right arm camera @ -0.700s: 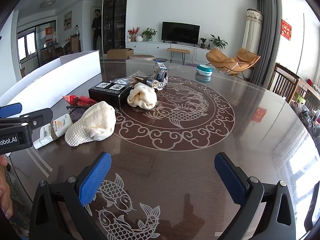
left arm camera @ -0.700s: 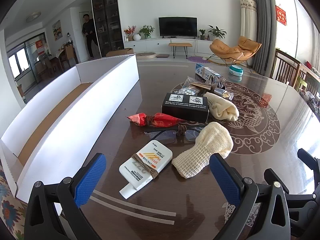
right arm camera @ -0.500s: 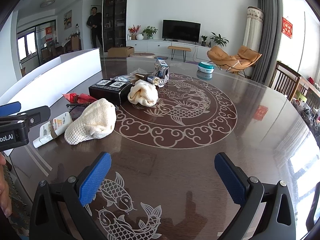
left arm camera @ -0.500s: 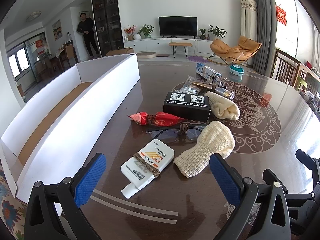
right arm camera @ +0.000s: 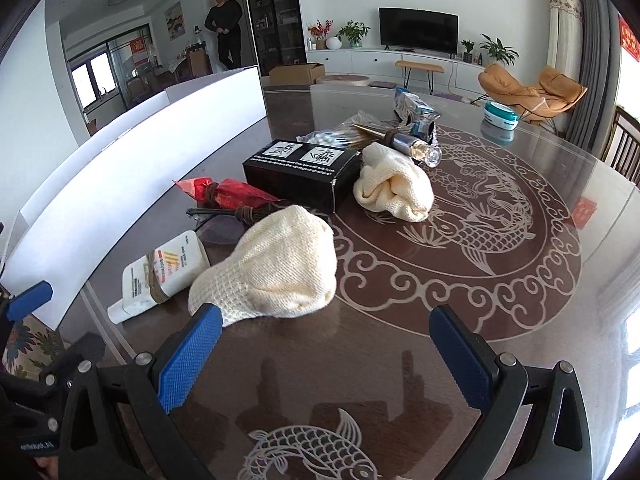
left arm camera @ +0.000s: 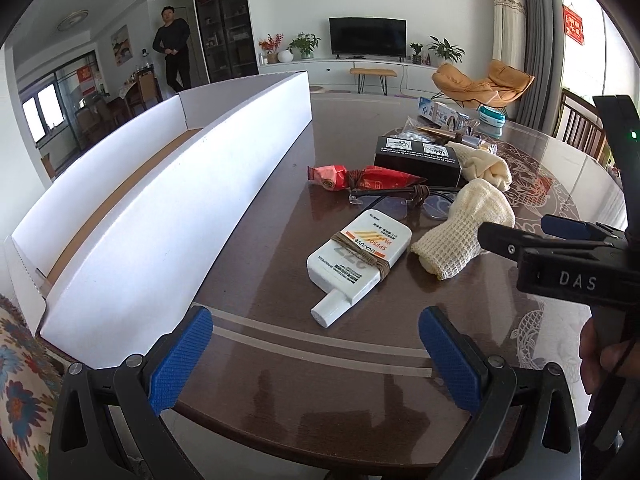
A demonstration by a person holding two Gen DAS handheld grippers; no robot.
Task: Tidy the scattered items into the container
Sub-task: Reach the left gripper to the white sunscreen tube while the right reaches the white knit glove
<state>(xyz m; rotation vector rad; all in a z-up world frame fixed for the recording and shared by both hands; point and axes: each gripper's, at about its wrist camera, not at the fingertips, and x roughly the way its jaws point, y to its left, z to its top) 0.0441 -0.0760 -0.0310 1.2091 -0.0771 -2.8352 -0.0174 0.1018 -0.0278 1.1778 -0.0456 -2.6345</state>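
A long white cardboard container [left arm camera: 160, 200] lies along the table's left side, with nothing in it. Scattered to its right are a white sunscreen tube [left arm camera: 360, 256], a cream knitted cloth [left arm camera: 464, 236], glasses [left arm camera: 396, 204], a red packet [left arm camera: 360, 176], a black box [left arm camera: 416, 158] and a second cream cloth [left arm camera: 486, 168]. My left gripper [left arm camera: 314, 336] is open just short of the tube's cap, holding nothing. My right gripper [right arm camera: 326, 320] is open too, its left pad at the near edge of the knitted cloth [right arm camera: 276, 272].
Farther back lie a small bottle [right arm camera: 416, 148], a toothpaste box [right arm camera: 412, 106] and a teal tin [right arm camera: 500, 114]. The dark round table [right arm camera: 440, 360] carries a fish pattern. A person [left arm camera: 174, 52] stands in the room beyond. Chairs line the right edge.
Both grippers have moved forward and lower toward the items. The right gripper has swung left up to the knitted cloth and now fills the right of the left wrist view.
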